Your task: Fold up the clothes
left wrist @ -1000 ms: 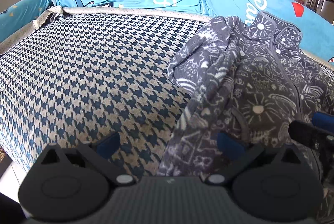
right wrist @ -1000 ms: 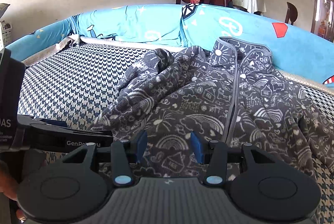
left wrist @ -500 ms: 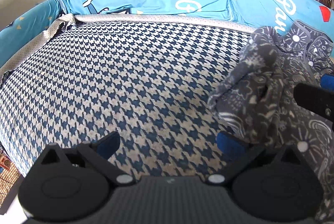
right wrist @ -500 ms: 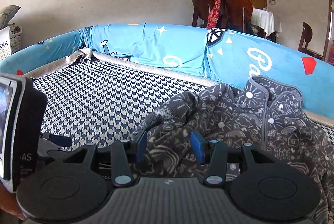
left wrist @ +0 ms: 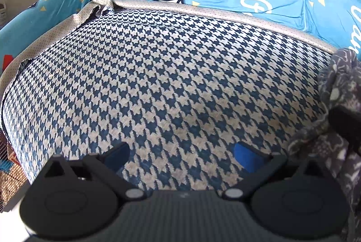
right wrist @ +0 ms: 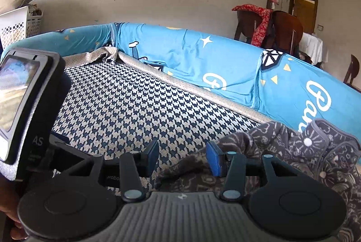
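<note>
1. Your left gripper [left wrist: 181,151] hangs over the houndstooth seat cover [left wrist: 171,84] with its blue-padded fingers [left wrist: 247,157] spread wide, only the blue-and-cream weave showing in the gap.

2. Your right gripper [right wrist: 183,155] has its jaws partly apart; nothing is pinched between the pads, and checked fabric shows in the gap.

3. The grey printed jacket [right wrist: 300,158] (a fleece covered in white doodle drawings) lies crumpled at the right of the seat, its zip collar up against the blue backrest cover [right wrist: 225,66]. A dark fold of it sits just below and beside the right gripper's right-hand pad; whether cloth and pad touch cannot be told.

4. From the left wrist camera, the same jacket only crowds the right edge of the picture, well clear of the left gripper's open fingers, with a dark bar of the other tool crossing in front of it.

5. At the left of the right wrist view, the body of the left-hand tool fills the near corner, a small lit screen [right wrist: 15,93] on its back.

6. Far behind the sofa, a red cloth [right wrist: 259,23] drapes over a dark wooden chair [right wrist: 286,27], and a white perforated basket [right wrist: 17,25] stands by the wall at far left.
</note>
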Demonstrator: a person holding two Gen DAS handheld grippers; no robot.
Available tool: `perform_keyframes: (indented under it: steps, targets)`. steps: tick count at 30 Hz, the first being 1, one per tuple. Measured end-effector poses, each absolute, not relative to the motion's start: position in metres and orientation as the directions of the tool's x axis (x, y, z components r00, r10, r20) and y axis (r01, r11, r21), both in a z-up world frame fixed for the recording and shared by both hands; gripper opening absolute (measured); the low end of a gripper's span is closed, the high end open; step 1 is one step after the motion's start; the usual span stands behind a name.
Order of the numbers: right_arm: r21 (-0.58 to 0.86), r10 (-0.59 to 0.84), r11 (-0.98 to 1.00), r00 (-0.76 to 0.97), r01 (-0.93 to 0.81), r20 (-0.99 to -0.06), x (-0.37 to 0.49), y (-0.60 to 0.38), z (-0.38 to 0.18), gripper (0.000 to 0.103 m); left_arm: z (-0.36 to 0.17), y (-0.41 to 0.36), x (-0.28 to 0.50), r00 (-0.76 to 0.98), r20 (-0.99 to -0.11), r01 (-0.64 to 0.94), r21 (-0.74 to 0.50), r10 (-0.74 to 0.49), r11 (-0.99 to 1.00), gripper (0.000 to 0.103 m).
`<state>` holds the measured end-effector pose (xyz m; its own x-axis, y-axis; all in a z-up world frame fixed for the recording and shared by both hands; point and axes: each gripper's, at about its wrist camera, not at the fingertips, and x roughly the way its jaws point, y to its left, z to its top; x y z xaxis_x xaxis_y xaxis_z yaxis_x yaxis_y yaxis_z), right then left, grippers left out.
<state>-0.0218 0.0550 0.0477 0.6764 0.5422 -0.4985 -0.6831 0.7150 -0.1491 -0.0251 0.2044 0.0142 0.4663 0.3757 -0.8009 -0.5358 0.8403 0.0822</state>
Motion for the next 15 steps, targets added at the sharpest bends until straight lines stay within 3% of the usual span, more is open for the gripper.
perform_keyframes:
  steps: [9,15]
  targets:
    - [-0.295,0.548,0.585,0.636,-0.756,-0.543,-0.024,0.078,0.016,0.048,0.001,0.224,-0.032,0.413,-0.836,-0.593,0.053,0.360,0.803,0.103]
    - [-0.343,0.477,0.549,0.623,-0.762,-0.620,-0.019,0.082,-0.010,0.059,-0.001,0.216,-0.030,0.413,-0.842,-0.585,0.047,0.348,0.809,0.103]
